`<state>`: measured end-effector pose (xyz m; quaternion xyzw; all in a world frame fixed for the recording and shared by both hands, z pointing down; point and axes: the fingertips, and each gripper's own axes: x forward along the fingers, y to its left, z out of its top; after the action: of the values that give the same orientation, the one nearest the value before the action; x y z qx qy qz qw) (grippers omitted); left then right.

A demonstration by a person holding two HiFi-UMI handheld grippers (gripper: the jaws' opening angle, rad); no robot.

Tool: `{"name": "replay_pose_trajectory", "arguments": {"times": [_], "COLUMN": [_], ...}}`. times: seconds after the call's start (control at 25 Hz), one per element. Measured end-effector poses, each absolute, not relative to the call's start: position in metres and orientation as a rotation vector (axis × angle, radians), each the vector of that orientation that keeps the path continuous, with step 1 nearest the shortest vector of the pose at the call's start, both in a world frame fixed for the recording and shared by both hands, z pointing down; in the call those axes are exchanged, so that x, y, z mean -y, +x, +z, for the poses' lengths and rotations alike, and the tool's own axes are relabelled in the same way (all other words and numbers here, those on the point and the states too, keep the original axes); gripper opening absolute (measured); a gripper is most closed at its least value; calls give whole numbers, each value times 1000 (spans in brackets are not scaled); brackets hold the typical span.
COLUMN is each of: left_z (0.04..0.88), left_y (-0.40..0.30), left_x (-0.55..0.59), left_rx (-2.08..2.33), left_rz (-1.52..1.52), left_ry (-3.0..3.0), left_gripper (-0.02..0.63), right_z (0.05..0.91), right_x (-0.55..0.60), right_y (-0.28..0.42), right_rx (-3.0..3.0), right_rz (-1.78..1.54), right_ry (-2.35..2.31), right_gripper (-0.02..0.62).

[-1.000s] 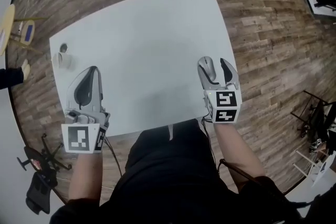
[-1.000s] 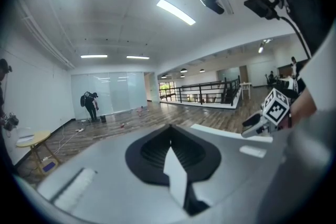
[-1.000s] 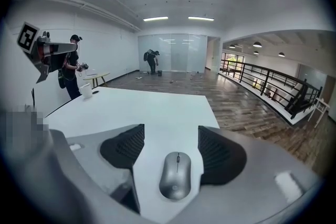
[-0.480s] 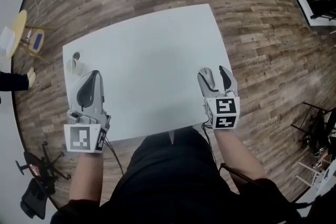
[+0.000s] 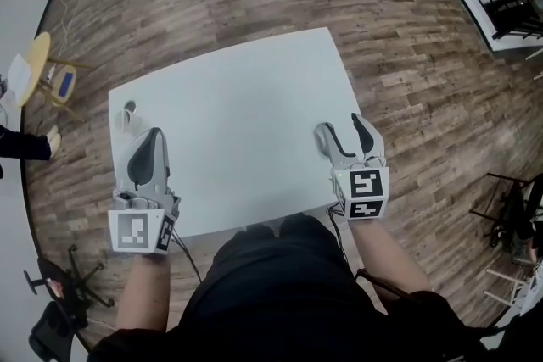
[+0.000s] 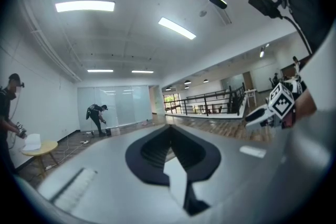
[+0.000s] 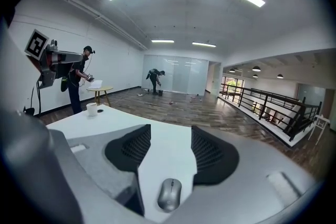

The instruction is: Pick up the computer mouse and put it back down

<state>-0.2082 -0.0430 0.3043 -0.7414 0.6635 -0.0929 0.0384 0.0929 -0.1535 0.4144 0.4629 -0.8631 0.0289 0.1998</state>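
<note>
The grey computer mouse [image 7: 169, 194] lies flat on the white table [image 5: 237, 89], near its right edge. My right gripper [image 7: 169, 131] hangs above it, open. The mouse shows low in the gap between the black pads and touches neither. These jaws have just been closing, with nothing pressed between them. In the head view the right gripper [image 5: 339, 125] covers that spot and I cannot pick the mouse out. My left gripper [image 5: 153, 134] is over the table's left side, its pads meeting at the tips [image 6: 168, 129], holding nothing.
A white cup [image 5: 125, 119] stands at the table's far left corner, also seen as the cup [image 7: 92, 108]. A small round yellow side table [image 5: 32, 64] and a person [image 7: 79, 81] are beyond the left edge. Wood floor surrounds the table.
Both grippers have lifted off the table. The right gripper's fingers stand closer together than before. The head view has pulled back, so the table looks smaller.
</note>
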Motion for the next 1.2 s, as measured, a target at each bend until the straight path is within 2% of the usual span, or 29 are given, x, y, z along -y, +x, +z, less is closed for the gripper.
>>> {"name": "replay_pose_trajectory", "arguments": {"times": [0.8, 1.08, 1.2], "left_z": [286, 281, 280], "left_y": [-211, -226, -230], "left_x": [29, 20, 17], "left_rx": [-2046, -2071, -2080], "left_rz": [-145, -134, -131], "left_ry": [-2210, -2168, -2158], "left_gripper": [3, 3, 3], "right_z": [346, 326, 323], "right_x": [144, 142, 142], "right_y": [101, 94, 92], "right_rx": [2511, 2555, 2571], "right_rz": [-120, -192, -192], "right_ry": [1380, 1405, 1403], "right_gripper": [52, 5, 3]}}
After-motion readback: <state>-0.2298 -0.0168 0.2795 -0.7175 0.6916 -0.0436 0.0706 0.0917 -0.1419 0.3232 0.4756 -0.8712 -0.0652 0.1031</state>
